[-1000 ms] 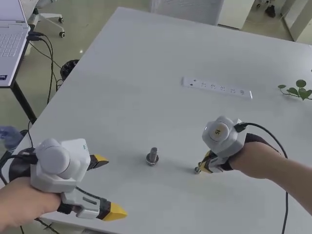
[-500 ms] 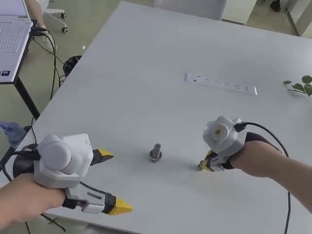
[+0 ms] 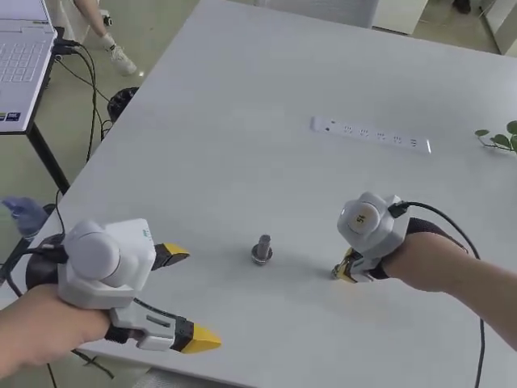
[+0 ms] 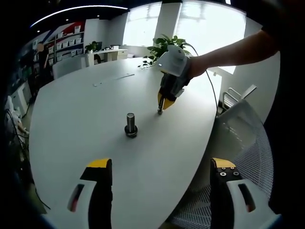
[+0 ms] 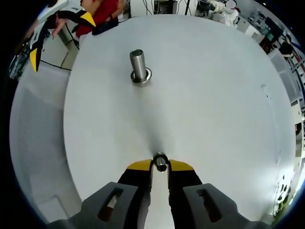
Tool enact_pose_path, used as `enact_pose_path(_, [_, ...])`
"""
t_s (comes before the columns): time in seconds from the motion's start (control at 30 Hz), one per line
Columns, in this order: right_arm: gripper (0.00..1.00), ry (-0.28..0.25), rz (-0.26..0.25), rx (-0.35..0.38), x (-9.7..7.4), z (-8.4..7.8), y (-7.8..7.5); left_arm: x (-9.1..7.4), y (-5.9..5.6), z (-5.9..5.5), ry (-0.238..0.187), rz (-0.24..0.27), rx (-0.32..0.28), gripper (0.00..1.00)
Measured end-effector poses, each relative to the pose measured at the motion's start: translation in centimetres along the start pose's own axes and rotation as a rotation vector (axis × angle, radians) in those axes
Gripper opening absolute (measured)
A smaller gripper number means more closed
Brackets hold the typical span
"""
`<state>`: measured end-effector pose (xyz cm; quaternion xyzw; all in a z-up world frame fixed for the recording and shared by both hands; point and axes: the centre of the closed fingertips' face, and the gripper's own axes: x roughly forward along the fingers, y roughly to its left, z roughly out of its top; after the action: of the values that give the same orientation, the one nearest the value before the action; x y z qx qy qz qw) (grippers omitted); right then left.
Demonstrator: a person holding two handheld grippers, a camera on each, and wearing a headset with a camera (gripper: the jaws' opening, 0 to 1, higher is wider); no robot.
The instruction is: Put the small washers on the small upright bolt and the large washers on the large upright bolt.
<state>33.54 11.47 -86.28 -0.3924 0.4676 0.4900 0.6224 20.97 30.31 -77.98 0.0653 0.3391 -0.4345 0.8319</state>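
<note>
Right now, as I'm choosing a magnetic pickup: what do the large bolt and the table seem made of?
Large bolt: looks like metal, probably steel, bare grey with a dull sheen; bright highlights run down its shaft. Table: smooth matt white top, perhaps laminate or painted board; only soft reflections, so its core cannot be told.

The big bolt [image 3: 261, 250] stands upright on the surface, lower center of the head view, shiny steel with a wider ring at its base. The small bolt [image 5: 160, 162] is upright too, pinched between the right gripper [image 5: 160, 167] tips, just right of it.
</note>
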Motion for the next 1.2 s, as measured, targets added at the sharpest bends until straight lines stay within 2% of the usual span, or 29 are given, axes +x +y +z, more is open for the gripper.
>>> enact_pose_path(0.33, [0.13,-0.001,0.0,0.004,0.45,-0.21,0.07,-0.12,-0.13,-0.51,0.014,-0.003,-0.002,0.83])
enact_pose_path(1.2, [0.13,0.007,-0.01,0.004,0.84,-0.29,-0.02,-0.21,-0.28,-0.79,0.021,-0.009,-0.017,0.81])
